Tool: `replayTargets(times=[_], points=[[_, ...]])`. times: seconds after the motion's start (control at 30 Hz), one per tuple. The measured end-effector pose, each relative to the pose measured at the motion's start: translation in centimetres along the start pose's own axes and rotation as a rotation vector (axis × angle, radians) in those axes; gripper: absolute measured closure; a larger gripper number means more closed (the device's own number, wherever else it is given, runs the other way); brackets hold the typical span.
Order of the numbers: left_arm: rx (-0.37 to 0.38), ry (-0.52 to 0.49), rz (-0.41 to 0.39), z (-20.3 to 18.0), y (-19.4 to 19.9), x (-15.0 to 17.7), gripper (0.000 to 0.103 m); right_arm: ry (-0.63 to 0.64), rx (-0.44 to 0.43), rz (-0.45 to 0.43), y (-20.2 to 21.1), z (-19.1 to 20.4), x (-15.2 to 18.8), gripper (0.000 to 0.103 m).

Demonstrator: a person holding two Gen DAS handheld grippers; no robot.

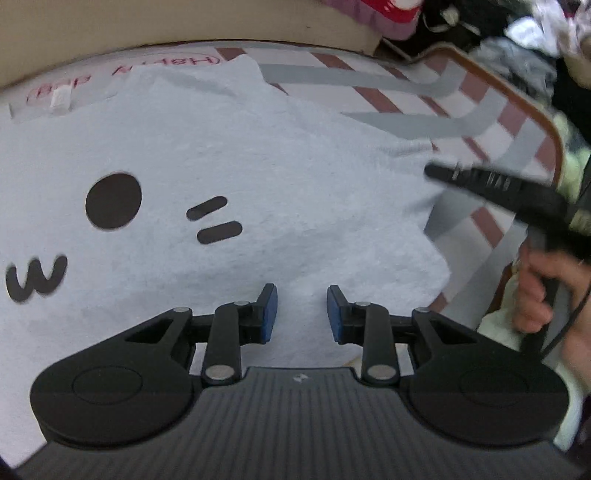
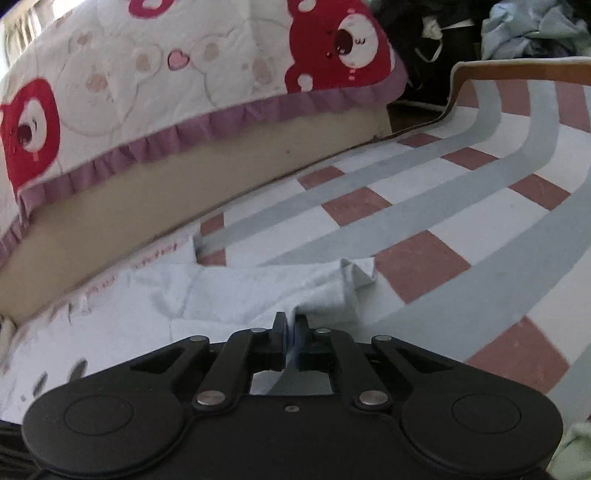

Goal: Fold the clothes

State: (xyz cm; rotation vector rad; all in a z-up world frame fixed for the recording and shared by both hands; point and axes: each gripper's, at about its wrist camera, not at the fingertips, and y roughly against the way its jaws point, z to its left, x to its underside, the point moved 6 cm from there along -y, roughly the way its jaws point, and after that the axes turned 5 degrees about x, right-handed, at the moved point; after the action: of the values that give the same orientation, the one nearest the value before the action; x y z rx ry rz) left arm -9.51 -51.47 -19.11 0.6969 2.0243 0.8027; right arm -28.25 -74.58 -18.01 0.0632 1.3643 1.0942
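Note:
A white fleecy garment (image 1: pixel 258 166) with a black cartoon face lies spread on a striped mat (image 1: pixel 406 88). My left gripper (image 1: pixel 302 295) hovers over its lower middle, jaws open, nothing between the blue pads. In the left wrist view my right gripper (image 1: pixel 439 172) reaches in from the right, held by a hand (image 1: pixel 535 291), its tip at the garment's right edge. In the right wrist view the right gripper (image 2: pixel 291 319) is shut, with a raised fold of the white garment (image 2: pixel 240 291) pinched at its tips.
The mat (image 2: pixel 443 206) has grey stripes, red squares and a brown border. A beige mattress side (image 2: pixel 147 206) under a quilt with red bears (image 2: pixel 147 74) runs along the far edge. A pile of loose clothes (image 2: pixel 535 29) lies beyond the mat's corner.

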Motion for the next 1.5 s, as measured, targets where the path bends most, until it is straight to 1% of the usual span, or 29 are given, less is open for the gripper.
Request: replayTargets(times=[0.03,0.1,0.17,0.23,0.33,0.43,0.5,0.53,0.57,0.63,0.67,0.73,0.77,0.9,0.97,1.0,1.03,1.1,1.13,1.17,1.2,1.23,1.27,1.3,1.33,1.4,1.43,1.5], points=[[0.020,0.031,-0.001,0.3,0.1,0.0,0.074,0.001,0.010,0.021,-0.3,-0.1,0.3,0.101],[0.058,0.093,0.003,1.0,0.3,0.2,0.074,-0.039,0.026,0.052,-0.8,-0.6,1.0,0.100],[0.088,0.133,0.004,1.5,0.2,0.2,0.074,-0.080,0.039,0.075,-1.0,-1.1,1.6,0.100],[0.109,0.155,-0.002,1.8,0.1,0.4,0.074,-0.061,0.053,0.064,-0.5,-0.8,1.9,0.100],[0.122,0.188,0.001,2.1,-0.1,0.2,0.074,0.075,0.082,0.018,0.3,1.4,0.8,0.100],[0.133,0.200,0.005,2.3,-0.2,0.2,0.074,0.253,0.077,-0.031,1.4,4.9,-0.9,0.100],[0.140,0.207,0.001,2.4,0.0,0.2,0.074,0.391,0.043,-0.057,2.4,7.9,-1.6,0.100],[0.145,0.212,-0.002,2.5,0.1,0.2,0.074,0.454,0.011,-0.064,2.8,9.5,-1.7,0.099],[0.148,0.220,-0.011,2.7,0.3,0.2,0.074,0.501,-0.063,-0.058,3.3,11.1,-1.5,0.099],[0.146,0.240,-0.043,3.2,0.8,0.2,0.073,0.585,-0.248,0.007,4.0,13.7,-0.1,0.100],[0.138,0.250,-0.067,3.6,1.1,0.2,0.072,0.601,-0.291,0.045,3.8,14.2,0.8,0.099],[0.114,0.245,-0.097,4.6,1.9,0.0,0.072,0.610,-0.327,0.124,3.0,14.3,2.6,0.100],[0.115,0.250,-0.105,4.9,2.0,0.0,0.072,0.613,-0.344,0.164,2.7,14.3,3.4,0.099],[0.135,0.278,-0.125,5.7,1.8,-0.1,0.070,0.607,-0.320,0.268,1.0,12.6,5.7,0.097],[0.146,0.275,-0.139,5.5,1.4,-0.3,0.067,0.610,-0.319,0.284,0.9,12.3,6.0,0.096],[0.150,0.270,-0.147,5.5,1.4,-0.5,0.065,0.603,-0.323,0.285,1.0,12.2,6.1,0.094],[0.155,0.266,-0.155,5.5,1.3,-0.8,0.060,0.592,-0.326,0.285,1.3,12.2,5.9,0.092],[0.151,0.263,-0.174,5.9,1.4,-1.6,0.057,0.571,-0.320,0.274,1.9,11.9,5.7,0.087],[0.143,0.263,-0.181,6.3,1.5,-2.1,0.057,0.564,-0.308,0.258,2.5,11.5,5.6,0.080],[0.131,0.258,-0.190,6.8,1.6,-3.0,0.057,0.557,-0.297,0.243,3.1,11.2,5.5,0.069],[0.117,0.252,-0.199,7.2,1.7,-4.0,0.057,0.550,-0.286,0.228,3.6,10.9,5.5,0.052],[0.104,0.245,-0.209,7.7,1.8,-5.0,0.057,0.557,-0.262,0.211,4.2,10.5,5.6,0.046],[0.095,0.218,-0.223,8.0,2.0,-6.0,0.057,0.585,-0.224,0.197,4.7,10.0,5.9,0.044],[0.094,0.173,-0.237,8.0,2.0,-7.4,0.056,0.616,-0.189,0.189,5.0,9.4,6.1,0.044],[0.104,0.127,-0.233,7.7,1.9,-8.6,0.052,0.640,-0.159,0.186,5.1,9.0,6.3,0.044],[0.122,0.024,-0.168,6.3,0.2,-10.7,0.048,0.645,-0.121,0.195,4.8,7.8,6.3,0.044],[0.130,-0.028,-0.131,5.5,-0.7,-11.8,0.046,0.625,-0.123,0.195,4.4,7.4,6.1,0.044],[0.064,-0.164,-0.101,3.4,-2.7,-13.4,0.046,0.574,-0.151,0.192,3.4,7.0,5.7,0.045]])
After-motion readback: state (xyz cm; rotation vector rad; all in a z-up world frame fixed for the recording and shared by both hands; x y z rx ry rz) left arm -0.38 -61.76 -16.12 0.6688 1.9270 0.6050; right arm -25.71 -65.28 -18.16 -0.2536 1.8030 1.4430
